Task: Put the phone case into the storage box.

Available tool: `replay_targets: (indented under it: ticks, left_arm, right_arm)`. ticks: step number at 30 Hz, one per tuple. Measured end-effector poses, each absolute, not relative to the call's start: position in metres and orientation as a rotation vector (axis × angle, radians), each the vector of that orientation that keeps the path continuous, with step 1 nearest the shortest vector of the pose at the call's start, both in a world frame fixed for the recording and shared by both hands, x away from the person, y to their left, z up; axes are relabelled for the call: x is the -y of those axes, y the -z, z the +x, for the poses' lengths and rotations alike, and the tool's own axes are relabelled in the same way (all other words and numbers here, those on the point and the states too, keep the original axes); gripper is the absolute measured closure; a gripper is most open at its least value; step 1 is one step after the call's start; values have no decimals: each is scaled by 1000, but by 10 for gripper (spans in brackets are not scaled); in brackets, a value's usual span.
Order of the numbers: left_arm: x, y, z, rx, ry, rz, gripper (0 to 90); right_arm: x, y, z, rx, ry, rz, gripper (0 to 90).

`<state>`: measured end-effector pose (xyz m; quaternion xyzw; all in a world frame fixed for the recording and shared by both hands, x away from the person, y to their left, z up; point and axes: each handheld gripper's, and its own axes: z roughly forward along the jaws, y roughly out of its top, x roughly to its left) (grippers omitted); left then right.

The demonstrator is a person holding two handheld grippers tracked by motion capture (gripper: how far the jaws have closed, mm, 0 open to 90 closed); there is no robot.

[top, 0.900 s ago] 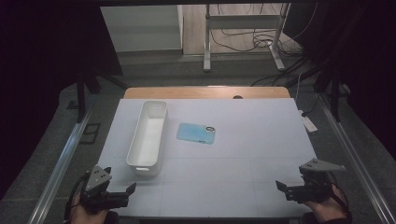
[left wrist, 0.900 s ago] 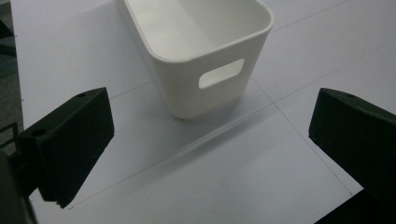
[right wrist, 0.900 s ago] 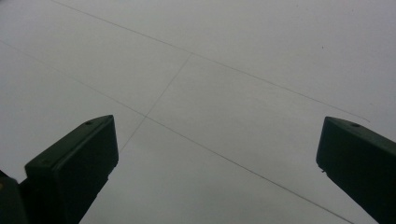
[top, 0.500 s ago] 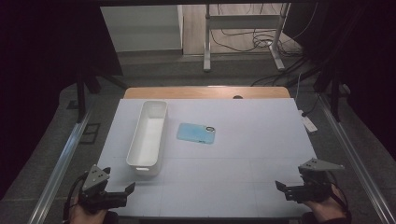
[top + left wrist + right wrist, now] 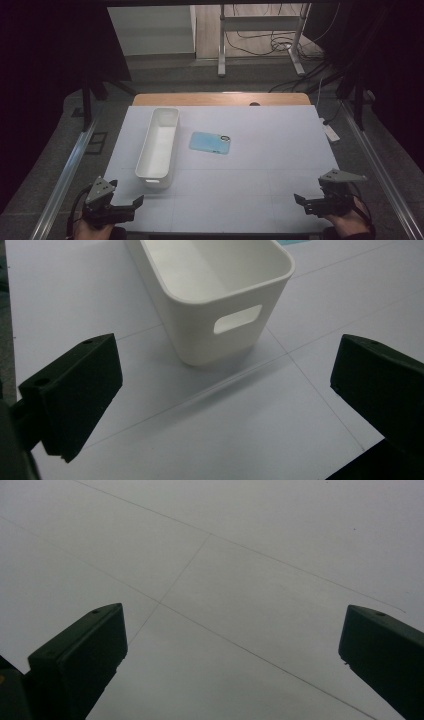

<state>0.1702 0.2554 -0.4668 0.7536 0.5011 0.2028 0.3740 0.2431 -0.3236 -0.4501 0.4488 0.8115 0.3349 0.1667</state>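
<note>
resting near the table's front corners, both grippers hang just over the white table top (image 5: pixel 260 150) with nothing between their jaws. the left gripper (image 5: pixel 131 206) sits at the near left with its black jaws spread wide apart — released, gripping nothing. the long white plastic bin with a cut-out handle slot (image 5: pixel 159 142) lies just ahead of it; in the left gripper view the bin's (image 5: pixel 215 295) near end wall stands beyond the jaw tips, roughly centred between them but apart from both. its long axis runs from the near edge toward the far edge of the table, tilted slightly to the right at the far end, open side up.

just beside the bin, on its right, a flat light-blue phone case with a dark camera ring (image 5: pixel 211 142) lies face down, its long axis across the table, the ring end pointing right.

the right gripper (image 5: pixel 302 201) is at the near right, well apart from both things — its jaws likewise spread open over bare table surface (image 5: pixel 240 570), facing left.
</note>
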Motion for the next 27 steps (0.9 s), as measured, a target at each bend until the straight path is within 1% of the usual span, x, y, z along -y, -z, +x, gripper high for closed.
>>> replay_targets:
  ticks: [27]
  left_arm:
    - [-252,467,170,-1261,-530,1963,6]
  right_arm:
    - [318,449,249,-2356,-965,1227,0]
